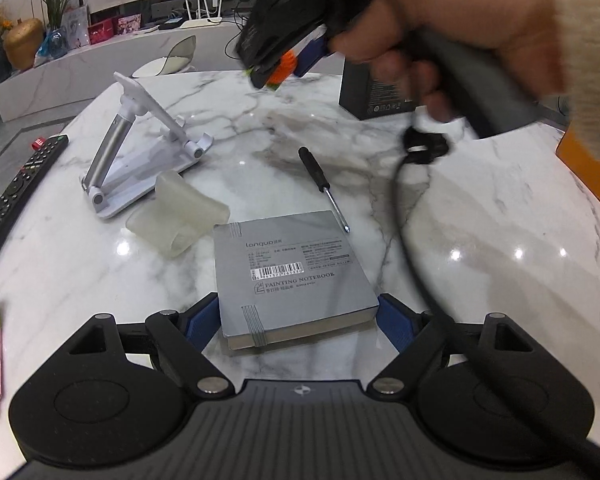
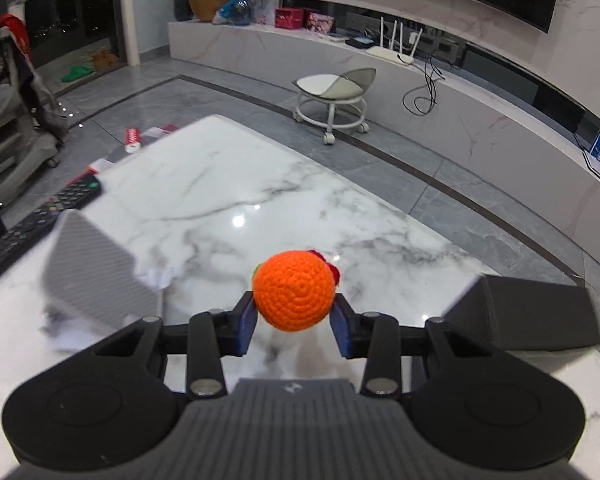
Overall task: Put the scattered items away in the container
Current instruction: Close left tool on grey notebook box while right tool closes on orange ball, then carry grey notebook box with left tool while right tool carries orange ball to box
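right hand-held gripper (image 2: 295,322) | partly closed | clamps orange crocheted ball (image 2: 295,291)

Grey tiled floor (image 2: 380,184), wheeled stool (image 2: 332,92), marble wall ledge (image 2: 284,50).

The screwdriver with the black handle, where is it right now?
In the left wrist view the screwdriver lies flat on the marble table, centre, its tip just beyond the grey notebook's far right corner, right of the white folding stand.
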`<action>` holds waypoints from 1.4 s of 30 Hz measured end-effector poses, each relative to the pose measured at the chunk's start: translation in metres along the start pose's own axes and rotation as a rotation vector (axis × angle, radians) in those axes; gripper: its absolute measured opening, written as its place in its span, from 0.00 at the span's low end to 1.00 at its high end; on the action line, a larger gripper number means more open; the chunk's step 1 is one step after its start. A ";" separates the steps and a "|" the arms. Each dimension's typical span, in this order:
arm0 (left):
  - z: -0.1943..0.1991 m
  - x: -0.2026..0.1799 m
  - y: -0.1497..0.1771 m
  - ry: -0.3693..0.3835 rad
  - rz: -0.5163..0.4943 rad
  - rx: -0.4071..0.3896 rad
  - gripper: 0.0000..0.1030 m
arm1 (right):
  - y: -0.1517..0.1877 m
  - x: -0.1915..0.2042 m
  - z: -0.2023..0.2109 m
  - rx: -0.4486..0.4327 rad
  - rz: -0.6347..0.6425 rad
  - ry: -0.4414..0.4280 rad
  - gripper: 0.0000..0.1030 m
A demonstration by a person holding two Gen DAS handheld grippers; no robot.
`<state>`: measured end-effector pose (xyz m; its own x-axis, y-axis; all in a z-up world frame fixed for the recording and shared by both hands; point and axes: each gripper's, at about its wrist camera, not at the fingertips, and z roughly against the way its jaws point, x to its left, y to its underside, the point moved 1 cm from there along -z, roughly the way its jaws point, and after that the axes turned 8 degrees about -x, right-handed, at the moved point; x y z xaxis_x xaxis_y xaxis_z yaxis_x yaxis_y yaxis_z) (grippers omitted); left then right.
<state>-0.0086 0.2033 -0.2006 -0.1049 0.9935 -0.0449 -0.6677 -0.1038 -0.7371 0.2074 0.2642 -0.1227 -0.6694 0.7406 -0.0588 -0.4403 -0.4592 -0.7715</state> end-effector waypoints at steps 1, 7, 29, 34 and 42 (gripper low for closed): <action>0.003 0.001 0.000 -0.001 0.004 -0.003 0.94 | 0.001 -0.002 0.009 -0.008 -0.001 -0.007 0.41; 0.021 0.002 -0.004 -0.022 0.004 -0.049 0.94 | 0.011 -0.020 0.068 -0.056 0.002 -0.042 0.41; 0.047 -0.034 -0.025 -0.117 -0.047 -0.077 0.94 | 0.109 -0.165 0.258 -0.213 -0.094 0.065 0.41; 0.054 -0.054 -0.036 -0.139 -0.080 -0.067 0.94 | 0.121 -0.191 0.275 -0.249 -0.135 0.077 0.41; 0.074 -0.101 -0.096 -0.133 -0.139 -0.155 0.94 | 0.118 -0.233 0.318 -0.333 -0.161 0.114 0.41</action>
<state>0.0111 0.1098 -0.0756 -0.1223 0.9817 0.1457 -0.5629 0.0523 -0.8249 0.1211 -0.1186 0.0019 -0.5285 0.8486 0.0246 -0.3036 -0.1619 -0.9389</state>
